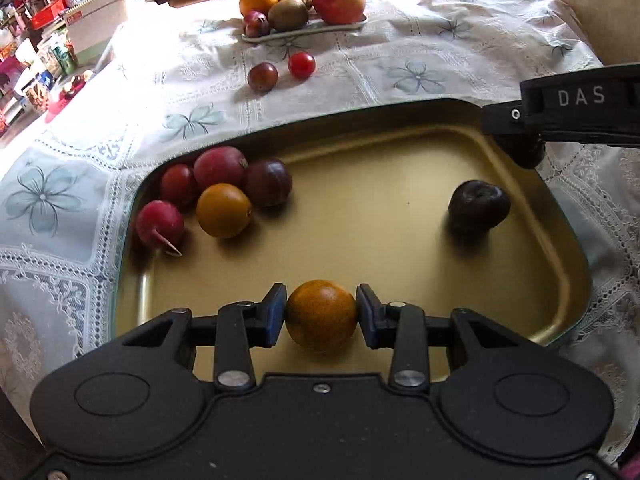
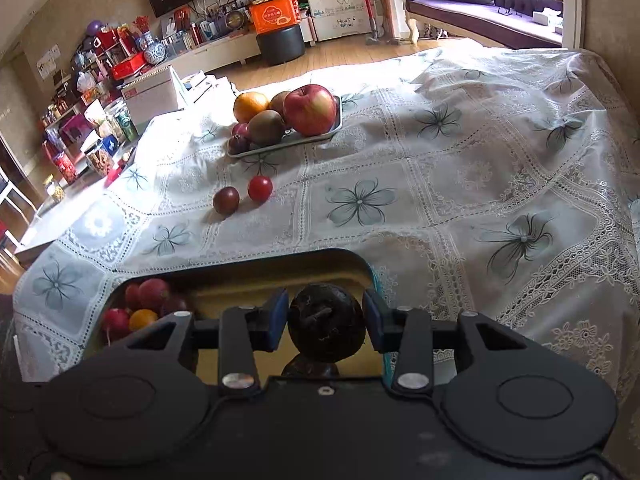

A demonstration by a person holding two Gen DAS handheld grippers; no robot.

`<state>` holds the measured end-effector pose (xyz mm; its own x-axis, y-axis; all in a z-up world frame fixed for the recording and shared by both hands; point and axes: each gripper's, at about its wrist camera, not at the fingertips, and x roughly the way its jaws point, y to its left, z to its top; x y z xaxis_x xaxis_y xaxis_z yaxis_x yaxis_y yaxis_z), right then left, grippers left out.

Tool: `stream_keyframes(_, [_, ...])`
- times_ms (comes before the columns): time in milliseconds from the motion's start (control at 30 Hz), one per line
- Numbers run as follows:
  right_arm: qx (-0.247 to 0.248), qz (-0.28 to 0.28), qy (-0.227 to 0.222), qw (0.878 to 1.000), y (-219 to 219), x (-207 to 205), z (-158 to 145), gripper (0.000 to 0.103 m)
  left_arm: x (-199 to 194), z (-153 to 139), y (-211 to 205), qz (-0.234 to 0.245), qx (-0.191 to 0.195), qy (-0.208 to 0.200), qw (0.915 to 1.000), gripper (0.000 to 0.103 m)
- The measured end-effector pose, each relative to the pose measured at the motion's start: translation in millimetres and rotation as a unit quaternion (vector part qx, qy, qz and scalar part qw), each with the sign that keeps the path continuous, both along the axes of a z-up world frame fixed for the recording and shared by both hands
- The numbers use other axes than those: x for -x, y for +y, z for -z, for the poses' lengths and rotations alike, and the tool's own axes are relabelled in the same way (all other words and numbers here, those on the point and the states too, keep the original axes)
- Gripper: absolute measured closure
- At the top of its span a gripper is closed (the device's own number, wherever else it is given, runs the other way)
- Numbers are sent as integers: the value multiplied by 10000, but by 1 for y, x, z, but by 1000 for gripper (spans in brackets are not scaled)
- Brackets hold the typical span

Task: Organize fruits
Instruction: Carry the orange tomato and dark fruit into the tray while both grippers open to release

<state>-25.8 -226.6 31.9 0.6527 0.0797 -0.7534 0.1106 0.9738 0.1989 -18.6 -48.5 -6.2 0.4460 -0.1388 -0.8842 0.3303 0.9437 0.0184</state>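
In the left wrist view the left gripper [image 1: 321, 312] has its fingers [image 1: 272, 314] clamped on an orange fruit [image 1: 320, 316], held over the near part of the gold tray [image 1: 560, 312]. Ahead and left of the fingers a cluster of five fruits [image 1: 216, 196] already lies in the tray's far-left corner; ahead and right a dark plum [image 1: 478, 206] lies alone, and beyond it the right gripper [image 1: 520, 148] reaches in over the far-right rim. Past the tray two cherry tomatoes [image 1: 280, 72] sit loose on the worktop [image 1: 440, 60], and a far plate [image 1: 304, 30] carries big fruit. So I judge sorting about half done. The tray's middle is bare, giving room to set down. In the right wrist view the right gripper's fingers [image 2: 276, 324] grip a dark wrinkled fruit [image 2: 326, 322] just above the tray's far rim [image 2: 360, 260]; another dark fruit [image 2: 310, 370] lies directly beneath, so lowering straight down risks a bump. The cloth right of the fingers is open.
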Motion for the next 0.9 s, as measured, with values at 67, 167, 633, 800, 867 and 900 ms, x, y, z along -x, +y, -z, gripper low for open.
stream_keyframes(67, [20,-8,27,10000,2,-1,2,61,2,1,0,19,15,27,10000,56])
stream_keyframes(167, [51,-24,57,10000,5,-1,5,61,4,1,-1,10,-7,-3,10000,56])
stream_keyframes(633, [125,-13,29,9999,6,-2,8,61,5,-4,4,-178,124,-65,9997,55])
stream_keyframes(800, [73,69,46,9999,3,-3,8,60,6,-6,3,-202,92,-161,9996,56])
stream_keyframes(867, [49,100,63,9999,1,-4,9,60,5,-6,5,-239,119,-139,9995,55])
stream_keyframes(900, [48,114,63,9999,0,-4,9,60,5,-7,6,-259,132,-132,9995,55])
